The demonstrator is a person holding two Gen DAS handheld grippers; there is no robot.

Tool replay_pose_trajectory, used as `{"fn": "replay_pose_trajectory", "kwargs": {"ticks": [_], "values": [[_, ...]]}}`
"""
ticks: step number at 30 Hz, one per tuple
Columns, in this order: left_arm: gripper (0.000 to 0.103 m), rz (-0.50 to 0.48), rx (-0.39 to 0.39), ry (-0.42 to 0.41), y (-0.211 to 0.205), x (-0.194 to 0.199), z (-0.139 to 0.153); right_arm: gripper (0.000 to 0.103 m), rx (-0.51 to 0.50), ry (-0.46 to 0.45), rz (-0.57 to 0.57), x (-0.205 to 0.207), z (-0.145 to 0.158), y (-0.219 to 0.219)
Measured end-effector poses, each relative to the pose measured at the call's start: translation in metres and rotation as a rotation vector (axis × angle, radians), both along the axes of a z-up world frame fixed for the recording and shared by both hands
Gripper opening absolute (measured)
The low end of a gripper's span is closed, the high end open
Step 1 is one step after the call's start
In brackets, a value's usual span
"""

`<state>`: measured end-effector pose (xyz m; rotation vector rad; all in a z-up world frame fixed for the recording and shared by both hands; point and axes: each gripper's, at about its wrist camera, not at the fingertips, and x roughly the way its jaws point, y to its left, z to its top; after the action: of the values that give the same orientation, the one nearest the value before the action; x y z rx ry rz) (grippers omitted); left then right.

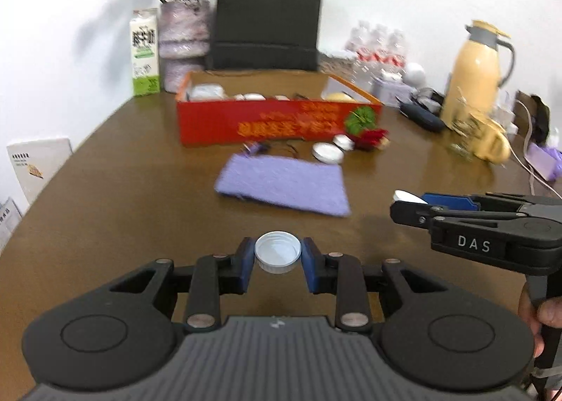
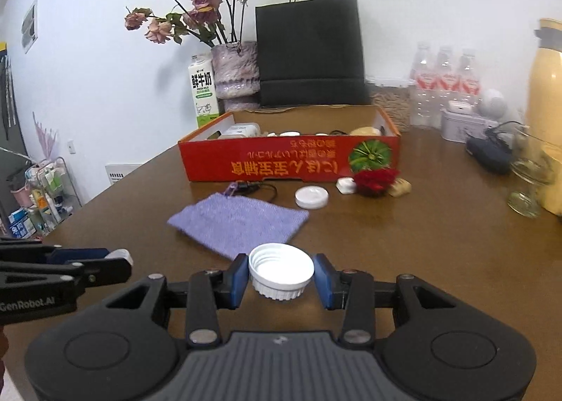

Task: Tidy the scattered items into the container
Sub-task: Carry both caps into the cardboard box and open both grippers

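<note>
My left gripper [image 1: 277,250] is shut on a small white screw cap [image 1: 277,255], carried above the brown table [image 1: 123,190]. My right gripper [image 2: 281,269] is shut on a wider white ribbed lid [image 2: 281,274]. Each gripper shows side-on in the other's view: the right gripper [image 1: 404,204] and the left gripper [image 2: 121,260]. Ahead stands the open red cardboard box [image 1: 277,120] [image 2: 291,158] with several items inside. In front of it lie a purple cloth [image 1: 284,186] [image 2: 239,222], a white lid [image 1: 327,152] [image 2: 311,197], a small white case [image 2: 346,185], a red rose [image 2: 376,179] and a small cable [image 2: 253,187].
Behind the box stand a black paper bag [image 2: 309,53], a vase of dried roses [image 2: 237,67] and a milk carton [image 2: 203,92]. To the right are water bottles [image 2: 446,85], a yellow thermos [image 1: 477,67], a glass [image 2: 530,183] and a dark pouch [image 2: 488,155].
</note>
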<state>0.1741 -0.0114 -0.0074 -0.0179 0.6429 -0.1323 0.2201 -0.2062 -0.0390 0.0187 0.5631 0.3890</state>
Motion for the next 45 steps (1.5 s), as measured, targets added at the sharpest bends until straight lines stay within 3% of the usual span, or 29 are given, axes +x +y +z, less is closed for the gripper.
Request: {"fn": "replay_pose_trajectory", "kwargs": {"ticks": [11,15,19,23,27,31,35,39,45], "values": [[0.030,0.002,0.046,0.003,-0.014,-0.026,0.006,0.039,0.061,-0.028,-0.043,-0.044,0.006,-0.040],[0.030,-0.011,0.025,0.000,-0.009,-0.008,0.016,0.039,0.085,-0.032,-0.048,-0.041,0.012,-0.050],[0.030,-0.060,-0.024,-0.003,0.002,0.045,0.042,0.039,0.076,-0.067,-0.034,-0.017,0.032,-0.057],[0.030,-0.094,0.002,0.001,-0.001,0.124,0.068,0.039,0.073,-0.129,-0.007,0.031,0.065,-0.062],[0.030,-0.133,0.002,0.048,-0.011,0.220,0.089,0.039,0.060,-0.151,0.017,0.112,0.098,-0.058],[0.030,-0.129,-0.009,0.169,-0.027,0.329,0.080,0.039,0.085,-0.038,0.053,0.227,0.115,-0.043],[0.030,-0.028,-0.033,0.319,-0.034,0.421,0.042,0.039,0.076,0.126,0.024,0.337,0.101,-0.023],[0.030,0.032,0.052,0.377,-0.041,0.460,0.006,0.039,-0.066,0.208,-0.042,0.408,0.072,0.004],[0.037,0.053,-0.004,0.411,-0.036,0.470,-0.012,0.041,-0.234,0.246,-0.093,0.447,0.038,0.033]]}}
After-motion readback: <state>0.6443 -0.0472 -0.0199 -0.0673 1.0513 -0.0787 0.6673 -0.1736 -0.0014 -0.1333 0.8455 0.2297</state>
